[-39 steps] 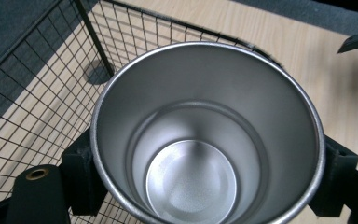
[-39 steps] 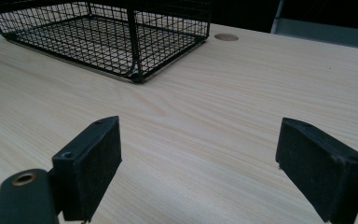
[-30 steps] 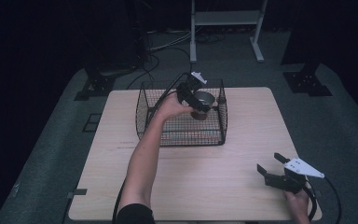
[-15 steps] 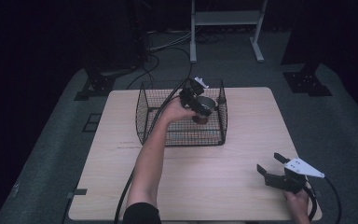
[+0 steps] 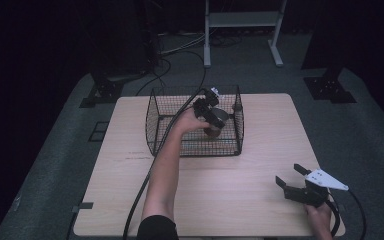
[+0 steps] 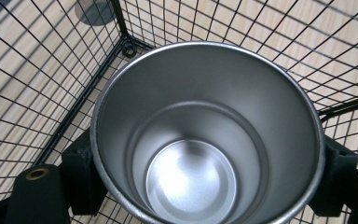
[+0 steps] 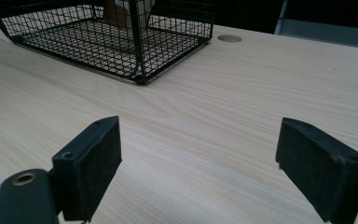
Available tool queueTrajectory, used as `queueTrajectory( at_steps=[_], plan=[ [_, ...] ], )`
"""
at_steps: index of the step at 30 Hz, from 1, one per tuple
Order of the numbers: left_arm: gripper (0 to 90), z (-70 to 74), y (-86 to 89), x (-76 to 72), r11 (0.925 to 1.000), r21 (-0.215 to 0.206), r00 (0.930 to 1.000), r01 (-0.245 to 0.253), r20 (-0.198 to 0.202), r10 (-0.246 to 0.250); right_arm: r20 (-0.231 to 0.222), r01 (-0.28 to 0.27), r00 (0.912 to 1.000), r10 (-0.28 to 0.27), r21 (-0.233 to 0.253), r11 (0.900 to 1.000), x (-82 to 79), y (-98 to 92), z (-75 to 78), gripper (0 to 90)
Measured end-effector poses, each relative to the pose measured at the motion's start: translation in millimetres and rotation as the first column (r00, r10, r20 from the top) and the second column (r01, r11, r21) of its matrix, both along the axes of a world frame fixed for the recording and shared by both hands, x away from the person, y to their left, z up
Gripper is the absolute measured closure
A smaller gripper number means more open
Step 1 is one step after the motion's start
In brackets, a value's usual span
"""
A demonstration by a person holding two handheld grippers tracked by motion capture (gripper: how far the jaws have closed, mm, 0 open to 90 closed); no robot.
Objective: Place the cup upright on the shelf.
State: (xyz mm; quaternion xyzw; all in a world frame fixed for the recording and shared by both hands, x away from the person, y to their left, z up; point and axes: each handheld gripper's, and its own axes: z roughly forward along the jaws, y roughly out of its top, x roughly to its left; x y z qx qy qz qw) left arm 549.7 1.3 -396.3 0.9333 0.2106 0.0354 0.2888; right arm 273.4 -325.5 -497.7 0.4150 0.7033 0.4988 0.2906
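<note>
High view looks down on a pale wooden table (image 5: 240, 200) carrying a black wire basket (image 5: 155, 125) toward its far side. A person's left forearm reaches from the near edge up into the basket, where the left tongs (image 5: 214, 119) grip a steel cup (image 5: 219, 118) inside the basket's right part, near its right wall; whether the cup's base touches the basket floor cannot be told from here. A black cable (image 5: 152, 160) trails from those tongs back along the arm and off the near edge. Left gripper view looks straight down into the cup (image 6: 205, 140), its brushed interior bare, with a black jaw pressed against the rim on each side and a corner of the basket's mesh (image 6: 51, 70) just beyond it over the wood. At the near right corner of the table the right tongs (image 5: 291, 176) are held in the person's right hand (image 5: 320, 215), well apart from the basket, jaws spread wide with nothing between them. Right gripper view shows the same gape low over the bare wood, with the basket (image 7: 168, 51) farther off at upper left and a round hole (image 7: 229, 38) in the tabletop beside it.
</note>
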Motion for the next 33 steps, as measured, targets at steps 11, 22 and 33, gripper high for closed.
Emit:
queueTrajectory(
  at_steps=[11, 22, 33],
  plan=[
    [17.6, -11.8, -4.6, 5.1, 0.9995, 0.024, 0.9996, -0.019, -0.019, 0.019, 0.002, -0.004, 1.0000, 0.004, 0.002, 1.000, -0.1, 0.1, 0.0, 13.5],
    [17.6, -18.7, -3.5, 8.2, 0.9993, 0.031, 0.9994, -0.019, -0.027, 0.020, 0.003, -0.007, 1.0000, 0.007, 0.007, 1.000, -0.2, 0.0, -0.1, 13.5],
    [15.1, -21.7, 6.8, 3.6, 0.9988, 0.042, 0.9987, -0.025, -0.044, 0.027, -0.002, -0.006, 1.0000, 0.006, 0.011, 1.000, -0.3, -0.2, 0.0, 13.5]
  ],
)
